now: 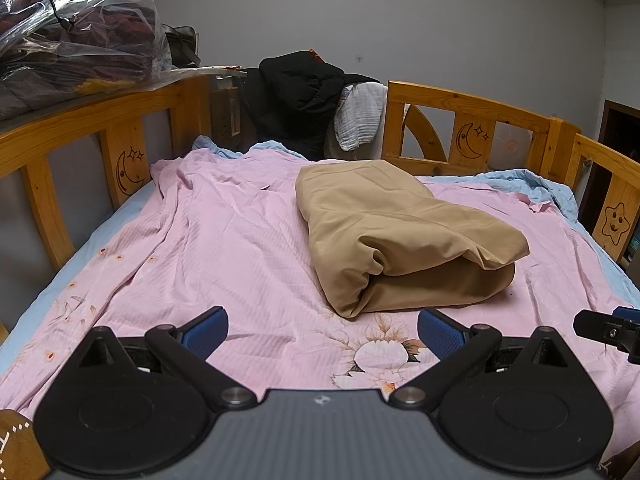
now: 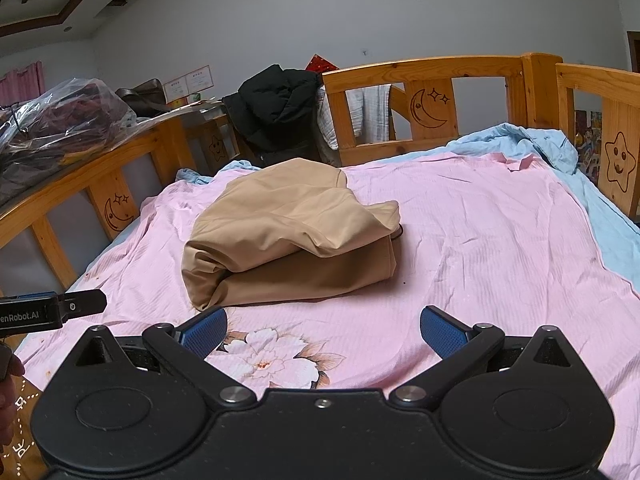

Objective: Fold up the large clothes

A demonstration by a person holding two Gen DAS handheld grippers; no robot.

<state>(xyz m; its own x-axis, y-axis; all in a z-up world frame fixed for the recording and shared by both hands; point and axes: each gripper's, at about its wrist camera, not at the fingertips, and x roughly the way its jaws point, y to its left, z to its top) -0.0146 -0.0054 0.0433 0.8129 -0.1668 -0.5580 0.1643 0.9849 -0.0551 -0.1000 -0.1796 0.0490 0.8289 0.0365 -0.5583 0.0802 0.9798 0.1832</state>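
Both grippers, L [image 1: 322, 334] & R [image 2: 323, 332], wide open w/ nothing held, tan garment [image 1: 400, 236] lying just ahead, long axis running away, R looks nearer.

Both wrist cameras sit low over the bed's near end, facing its far wooden rail [image 1: 472, 108]; the left looks from the left, the right from the right. Both share the tan bundle [image 1: 400, 236] and pink sheet [image 2: 480, 232].

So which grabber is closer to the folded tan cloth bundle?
Right, but only slightly. The right gripper sits just short of the folded tan cloth bundle's near corner, jaws open. The left gripper hangs a bit further back, open too.
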